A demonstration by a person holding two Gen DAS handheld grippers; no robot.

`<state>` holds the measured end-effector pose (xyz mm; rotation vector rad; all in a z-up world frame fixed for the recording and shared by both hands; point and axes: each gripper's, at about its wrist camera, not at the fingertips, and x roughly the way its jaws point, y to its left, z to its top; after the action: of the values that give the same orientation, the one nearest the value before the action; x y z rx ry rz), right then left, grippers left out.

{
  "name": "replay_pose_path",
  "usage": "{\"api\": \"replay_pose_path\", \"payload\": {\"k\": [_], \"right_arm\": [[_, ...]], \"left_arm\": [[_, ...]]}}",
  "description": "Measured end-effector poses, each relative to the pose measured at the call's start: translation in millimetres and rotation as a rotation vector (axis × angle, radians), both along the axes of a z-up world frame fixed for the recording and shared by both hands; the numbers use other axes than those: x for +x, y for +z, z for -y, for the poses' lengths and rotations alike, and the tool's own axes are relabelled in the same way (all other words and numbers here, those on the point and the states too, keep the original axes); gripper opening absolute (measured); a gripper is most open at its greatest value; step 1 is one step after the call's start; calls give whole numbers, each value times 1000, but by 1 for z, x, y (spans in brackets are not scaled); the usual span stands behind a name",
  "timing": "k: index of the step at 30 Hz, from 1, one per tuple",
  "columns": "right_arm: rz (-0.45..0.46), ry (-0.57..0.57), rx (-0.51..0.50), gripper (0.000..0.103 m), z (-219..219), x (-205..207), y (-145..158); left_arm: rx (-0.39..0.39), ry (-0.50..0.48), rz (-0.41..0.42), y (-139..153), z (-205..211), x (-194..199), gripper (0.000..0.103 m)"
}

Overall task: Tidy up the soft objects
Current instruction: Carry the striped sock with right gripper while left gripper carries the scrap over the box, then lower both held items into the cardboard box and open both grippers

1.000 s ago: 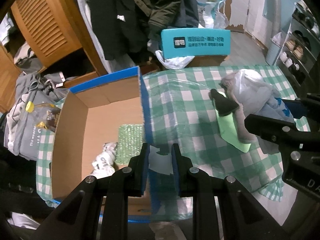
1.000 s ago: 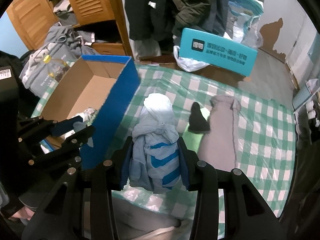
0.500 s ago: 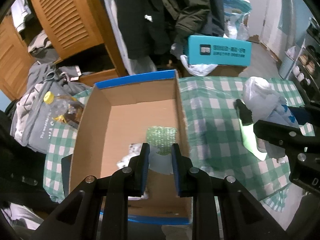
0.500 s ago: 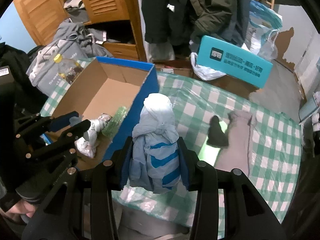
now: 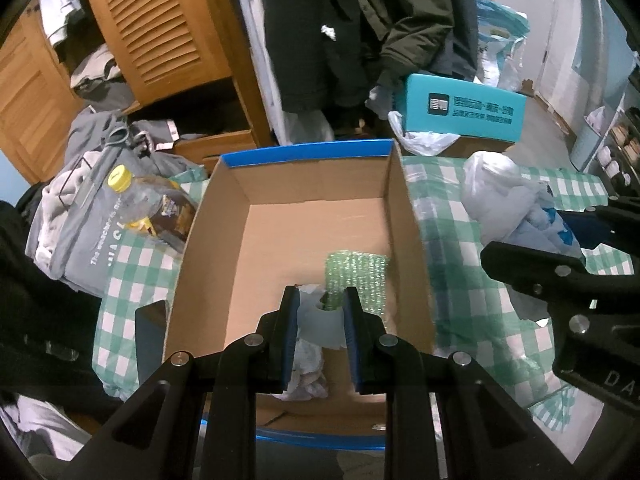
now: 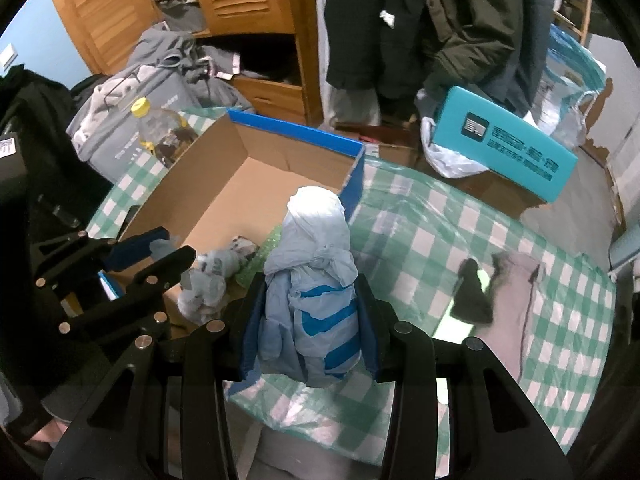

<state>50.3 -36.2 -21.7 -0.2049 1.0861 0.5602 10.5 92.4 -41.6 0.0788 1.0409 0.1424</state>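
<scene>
**Both tongs loaded over the box**

The left gripper (image 5: 319,306) pointed steeply down over the open brown cardboard box with blue outer walls (image 5: 308,184), its blue-padded jaws pinched on a small pale grey soft wad (image 5: 320,320). Directly beyond its tips, on the box floor, lay a green bubble-wrap piece (image 5: 358,276); below the jaws sat a crumpled white-and-grey cloth bundle (image 5: 306,376).

The right gripper (image 6: 309,320) was angled down too, just right of the box's near corner, its jaws clamped on a knotted pale blue plastic bag with bright blue stripes (image 6: 310,280) that stood up between them. To its left the left gripper showed, holding its wad above the box.

Right of the right tongs, on the green-and-white checked tablecloth under clear plastic (image 6: 440,240), lay a black sock (image 6: 472,296) on something bright green, beside a flat grey garment (image 6: 516,304).

Left of the box stood a clear plastic bottle with a yellow cap (image 5: 138,208) against a heap of grey clothing (image 5: 80,216). Beyond the box were a louvred wooden wardrobe (image 5: 160,32), hanging dark jackets (image 5: 360,32) and a long teal carton with printed lettering (image 5: 464,110).
</scene>
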Motion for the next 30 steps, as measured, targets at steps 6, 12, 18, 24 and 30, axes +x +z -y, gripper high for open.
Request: {"api": "replay_pose_path", "payload": {"k": [6, 12, 18, 24, 30], "right_arm": [[-12, 26, -7, 40, -20, 4, -5], [-38, 45, -7, 40, -36, 9, -14], [-73, 63, -2, 40, -52, 13, -26], [-105, 71, 4, 40, -61, 17, -37], [-129, 82, 10, 43, -65, 19, -43]], "left_arm": [[-27, 36, -12, -4, -21, 2, 22], [-35, 69, -27, -11, -37, 3, 22], [-34, 101, -47, -20, -50, 4, 22], [-31, 118, -64, -27, -58, 5, 22], [-27, 123, -83, -33, -62, 7, 25]]}}
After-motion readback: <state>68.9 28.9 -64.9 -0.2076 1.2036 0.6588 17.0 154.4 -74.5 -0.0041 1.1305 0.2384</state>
